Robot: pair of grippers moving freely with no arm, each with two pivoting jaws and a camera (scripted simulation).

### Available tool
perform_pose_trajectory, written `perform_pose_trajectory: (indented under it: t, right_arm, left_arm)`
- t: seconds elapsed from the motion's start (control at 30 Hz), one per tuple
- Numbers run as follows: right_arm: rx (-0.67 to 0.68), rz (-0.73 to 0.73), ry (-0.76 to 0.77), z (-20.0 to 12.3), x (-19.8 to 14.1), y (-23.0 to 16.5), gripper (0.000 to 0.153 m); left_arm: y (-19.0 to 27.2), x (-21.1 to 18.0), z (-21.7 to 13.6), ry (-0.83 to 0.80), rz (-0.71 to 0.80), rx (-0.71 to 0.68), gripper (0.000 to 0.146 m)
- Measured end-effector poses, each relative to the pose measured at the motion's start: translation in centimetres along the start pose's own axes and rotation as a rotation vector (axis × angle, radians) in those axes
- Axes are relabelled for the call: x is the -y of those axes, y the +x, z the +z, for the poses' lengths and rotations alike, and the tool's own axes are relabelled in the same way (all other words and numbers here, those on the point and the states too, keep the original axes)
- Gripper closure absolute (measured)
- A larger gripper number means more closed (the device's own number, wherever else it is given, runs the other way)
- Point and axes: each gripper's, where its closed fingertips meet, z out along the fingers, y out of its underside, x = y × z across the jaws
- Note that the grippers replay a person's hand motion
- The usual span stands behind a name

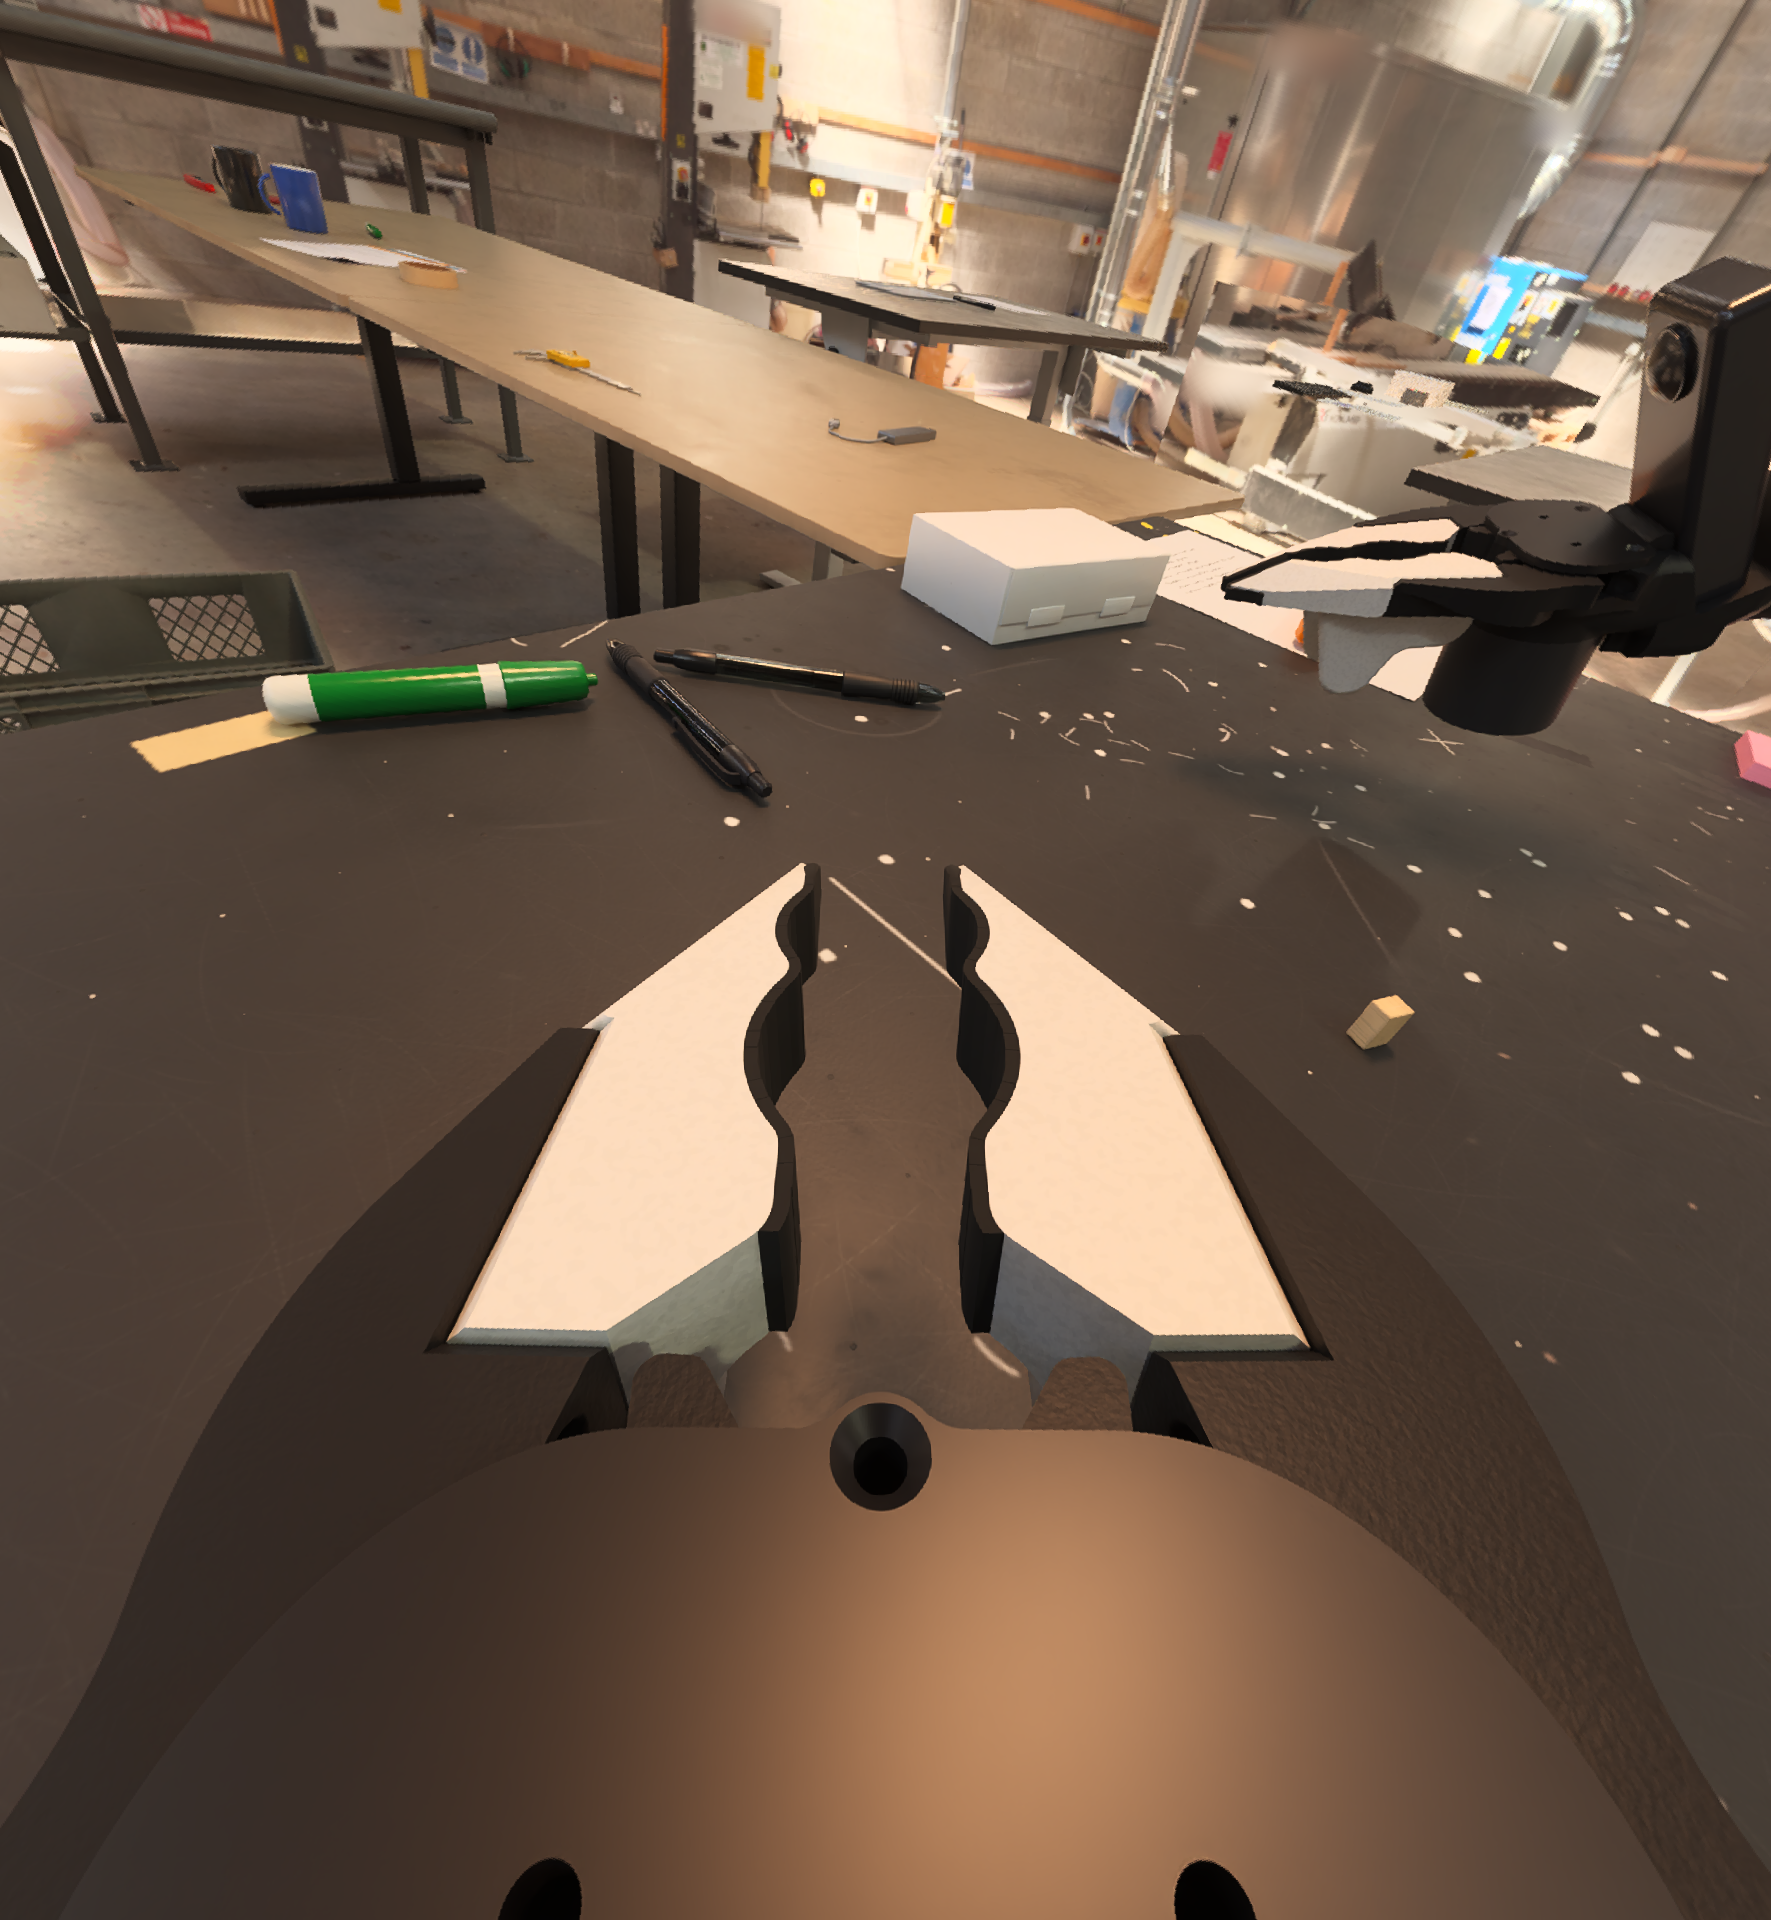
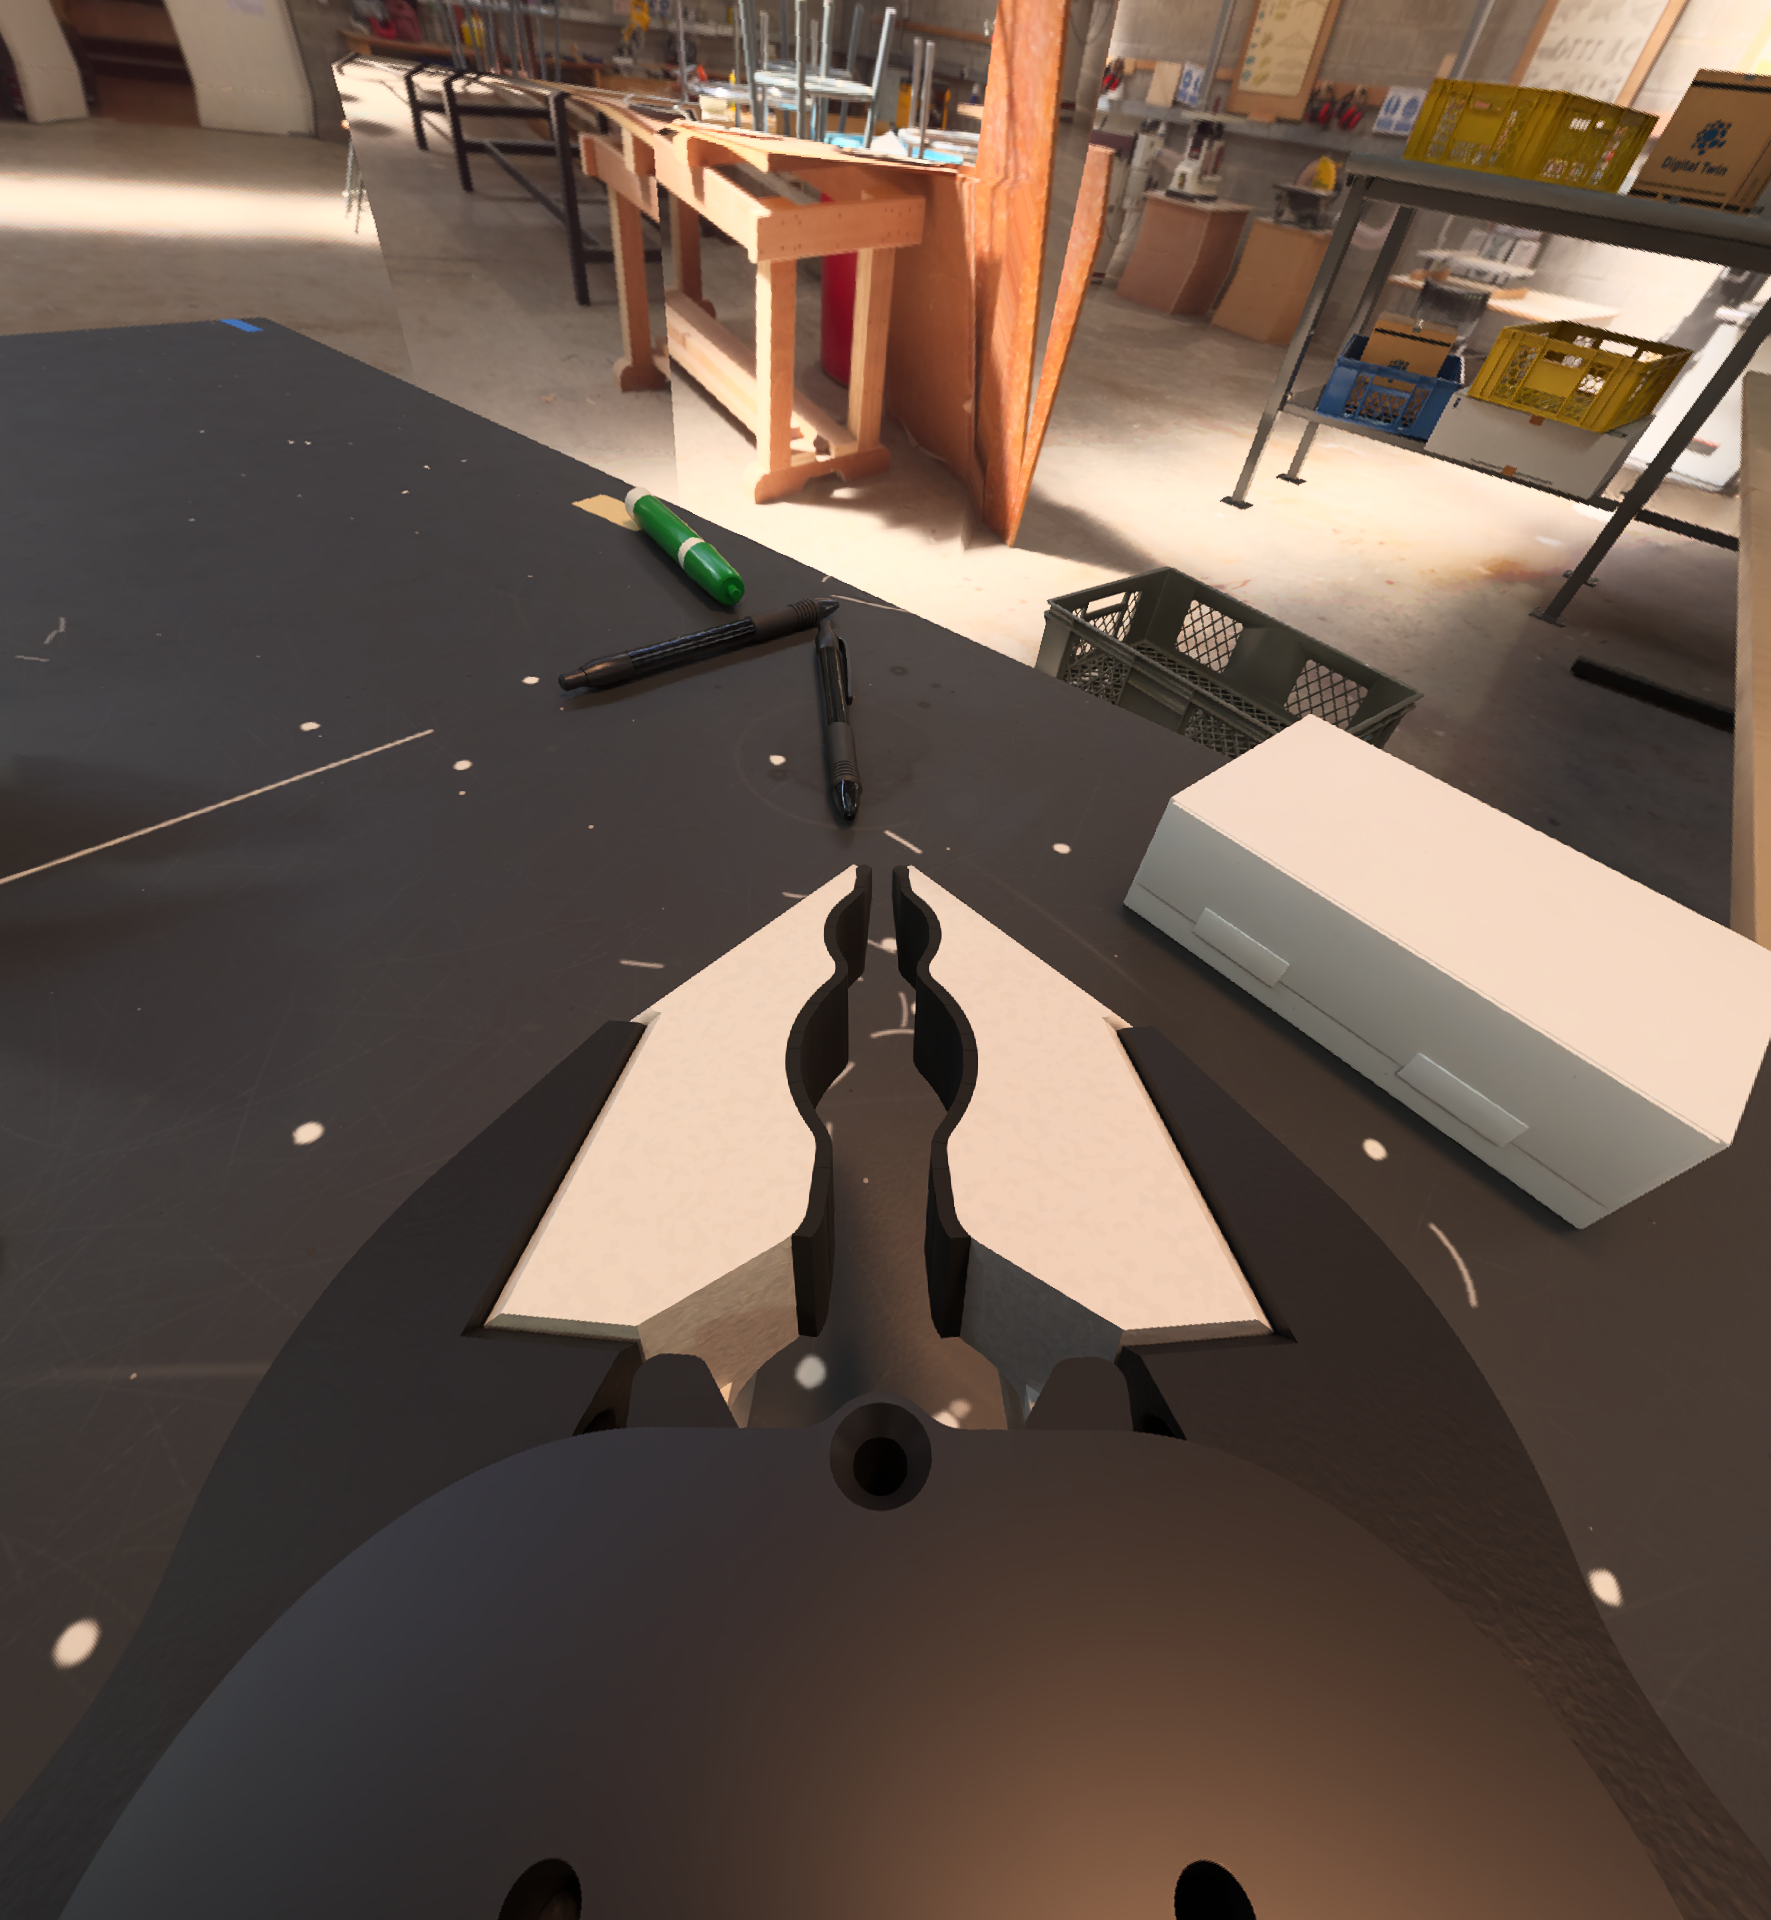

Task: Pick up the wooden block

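Plainly, the wooden block [image 1: 1380, 1020] lies alone on the dark worktop [image 1: 237, 1039], ahead of and off to the right of the left gripper [image 1: 881, 883], well apart from its tips and outside the line of its fingers. That gripper hovers with its jaws spread and nothing between them. The right gripper [image 2: 882, 878] has its jaws nearly pressed together, a thin gap showing, also empty; it points toward the far edge, where two black pens [image 2: 839, 717] and a green marker [image 2: 689, 551] lie, with a white box [image 2: 1463, 966] at its right. In its view the block is barely visible, if at all. Seemingly the left gripper is better placed, needing a swing rightward. The block's long axis appears to slant across that approach.
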Motion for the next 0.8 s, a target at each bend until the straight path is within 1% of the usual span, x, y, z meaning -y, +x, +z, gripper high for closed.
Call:
perform_pose_trajectory:
  t: [0.27, 0.57, 0.8]
  right_arm:
    - [-0.001, -0.001, -0.001, 0.0, 0.0, 0.0, 0.149]
    - [0.002, -0.004, -0.002, 0.0, 0.0, -0.1, 0.149]
    - [0.002, -0.003, -0.004, 0.0, 0.0, -0.1, 0.148]
  left_arm:
    - [0.0, 0.2, -0.1, 0.009, 0.002, 0.004, 0.123]
    - [-0.5, 1.4, -0.8, 0.076, 0.006, 0.038, 0.125]
    - [-0.6, 1.7, -1.1, 0.092, 0.006, 0.044, 0.126]
